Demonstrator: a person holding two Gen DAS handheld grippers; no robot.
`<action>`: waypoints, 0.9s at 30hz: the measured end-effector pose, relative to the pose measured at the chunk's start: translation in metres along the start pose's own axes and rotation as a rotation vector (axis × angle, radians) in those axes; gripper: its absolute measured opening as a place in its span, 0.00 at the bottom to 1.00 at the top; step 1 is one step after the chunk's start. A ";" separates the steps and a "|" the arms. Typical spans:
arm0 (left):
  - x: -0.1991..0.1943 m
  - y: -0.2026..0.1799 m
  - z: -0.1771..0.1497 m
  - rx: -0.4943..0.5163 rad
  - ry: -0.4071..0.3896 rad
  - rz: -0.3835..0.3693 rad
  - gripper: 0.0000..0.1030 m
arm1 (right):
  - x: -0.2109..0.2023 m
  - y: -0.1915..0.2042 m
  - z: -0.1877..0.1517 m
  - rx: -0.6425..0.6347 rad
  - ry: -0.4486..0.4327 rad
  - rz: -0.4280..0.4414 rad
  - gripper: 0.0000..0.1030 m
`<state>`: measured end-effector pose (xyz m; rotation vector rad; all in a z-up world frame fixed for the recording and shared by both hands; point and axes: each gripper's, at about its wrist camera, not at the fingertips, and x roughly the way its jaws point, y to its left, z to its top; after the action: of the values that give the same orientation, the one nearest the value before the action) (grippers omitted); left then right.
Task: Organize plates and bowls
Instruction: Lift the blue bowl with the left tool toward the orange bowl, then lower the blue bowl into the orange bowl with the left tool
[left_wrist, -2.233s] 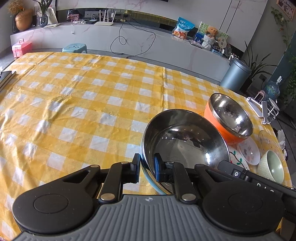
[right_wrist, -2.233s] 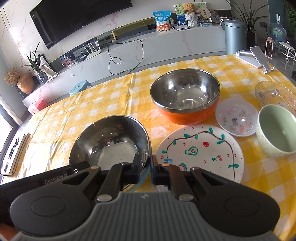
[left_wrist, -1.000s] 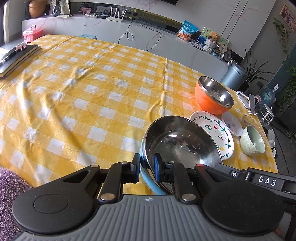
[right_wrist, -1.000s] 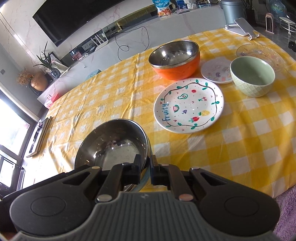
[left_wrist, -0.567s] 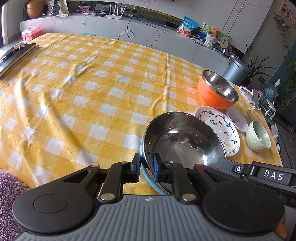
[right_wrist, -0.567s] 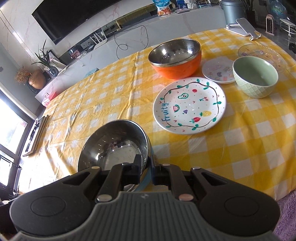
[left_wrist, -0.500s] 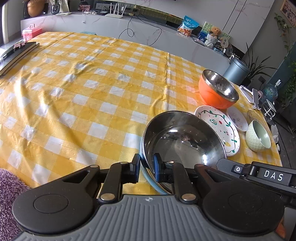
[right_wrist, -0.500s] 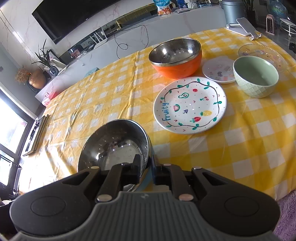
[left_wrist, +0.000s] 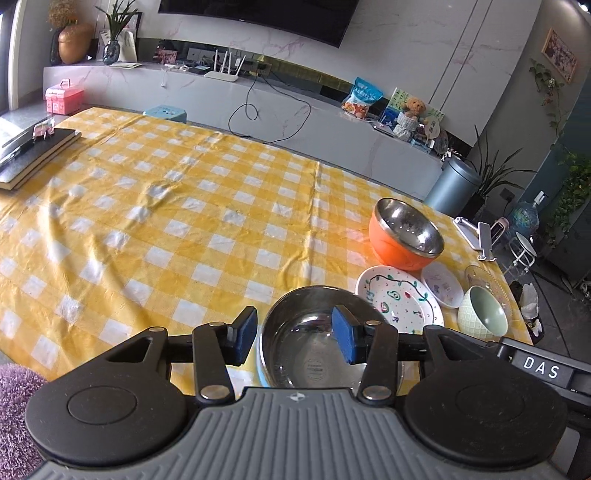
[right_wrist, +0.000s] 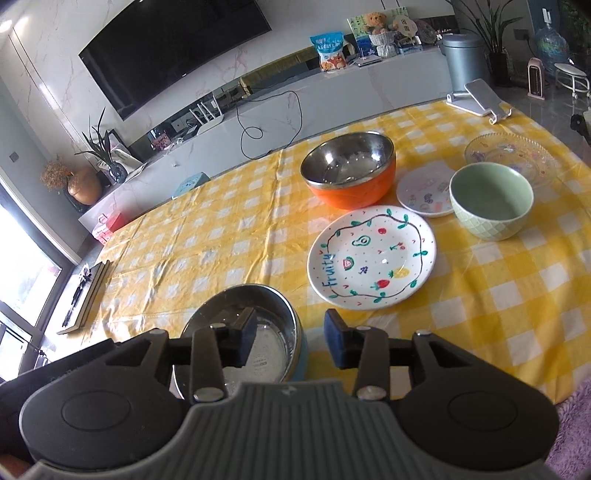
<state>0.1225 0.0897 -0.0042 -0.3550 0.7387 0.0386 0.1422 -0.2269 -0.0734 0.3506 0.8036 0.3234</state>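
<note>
A steel bowl with a blue outside (left_wrist: 306, 365) (right_wrist: 269, 350) rests on the yellow checked tablecloth (left_wrist: 184, 229) near the front edge. My left gripper (left_wrist: 295, 334) hangs over the bowl's left rim, jaws opening, pads off the metal. Over the right rim my right gripper (right_wrist: 290, 341) is likewise opening, its pads clear of the rim. Further right stand an orange steel-lined bowl (right_wrist: 349, 170), a white fruit-painted plate (right_wrist: 373, 254), a small white plate (right_wrist: 424, 192), a green bowl (right_wrist: 491, 201) and a clear glass plate (right_wrist: 513, 153).
A stack of dark books (left_wrist: 33, 147) lies at the table's far left corner. A white phone stand (right_wrist: 476, 98) sits at the far right corner. A purple rug (right_wrist: 576, 417) lies below the table's front edge. Behind the table runs a long white counter (left_wrist: 258, 110).
Both grippers were shut on the steel bowl's rim; their jaws have now spread off it and both have lifted a little. The bowl stays on the cloth.
</note>
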 end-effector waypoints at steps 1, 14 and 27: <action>-0.001 -0.004 0.002 0.012 0.000 -0.012 0.51 | -0.002 -0.003 0.002 0.003 -0.008 -0.012 0.39; 0.027 -0.056 0.030 0.168 0.122 -0.136 0.51 | 0.000 -0.043 0.033 0.012 -0.035 -0.132 0.48; 0.091 -0.090 0.084 0.179 0.199 -0.154 0.51 | 0.039 -0.069 0.100 0.006 -0.032 -0.132 0.45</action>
<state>0.2596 0.0245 0.0201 -0.2456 0.9021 -0.2095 0.2517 -0.2907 -0.0633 0.3060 0.7923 0.1916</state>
